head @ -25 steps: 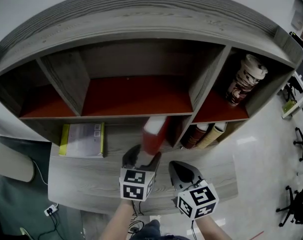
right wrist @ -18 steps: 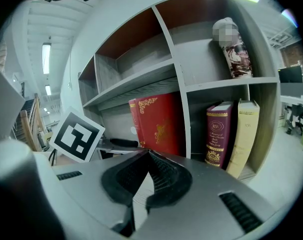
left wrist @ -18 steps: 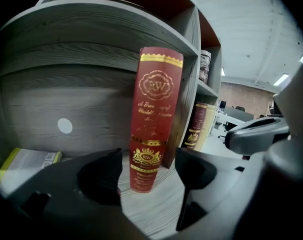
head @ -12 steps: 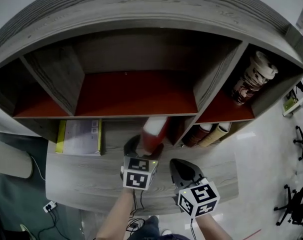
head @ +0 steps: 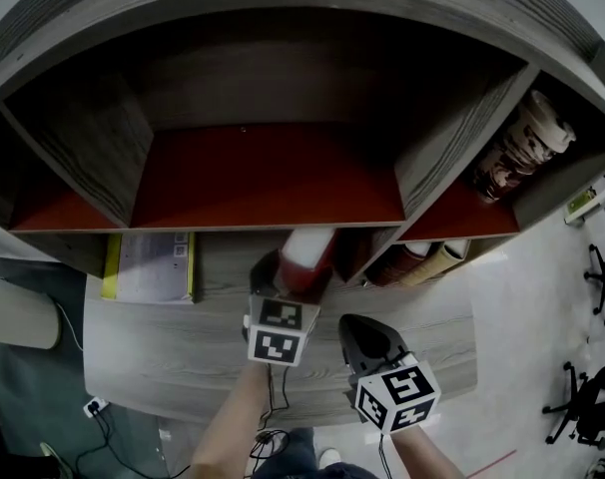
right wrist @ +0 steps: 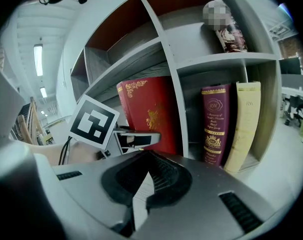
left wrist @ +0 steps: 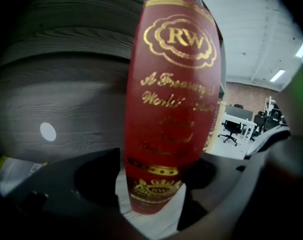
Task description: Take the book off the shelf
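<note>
A red book with gold lettering (head: 304, 255) stands upright in the lower middle compartment of the grey shelf (head: 412, 158). Its spine (left wrist: 174, 109) fills the left gripper view. My left gripper (head: 288, 279) reaches up to it. Its jaws are opening and stand wide on either side of the spine's lower end (left wrist: 154, 184), with no clear press on it. My right gripper (head: 362, 335) hangs back to the right, below the shelf, shut and holding nothing (right wrist: 141, 184). In the right gripper view the red book (right wrist: 149, 114) shows behind the left gripper (right wrist: 136, 140).
A purple book (right wrist: 214, 124) and a cream book (right wrist: 246, 124) stand in the compartment to the right of the red one. A yellow-edged book (head: 148, 267) lies flat at the lower left. A patterned cup stack (head: 522, 153) sits in the upper right compartment. Office chairs (head: 602, 267) stand at the far right.
The left gripper has moved forward to the red book, so its jaws now flank the spine. The head view has shifted closer to the shelf. The right gripper has stayed put.
</note>
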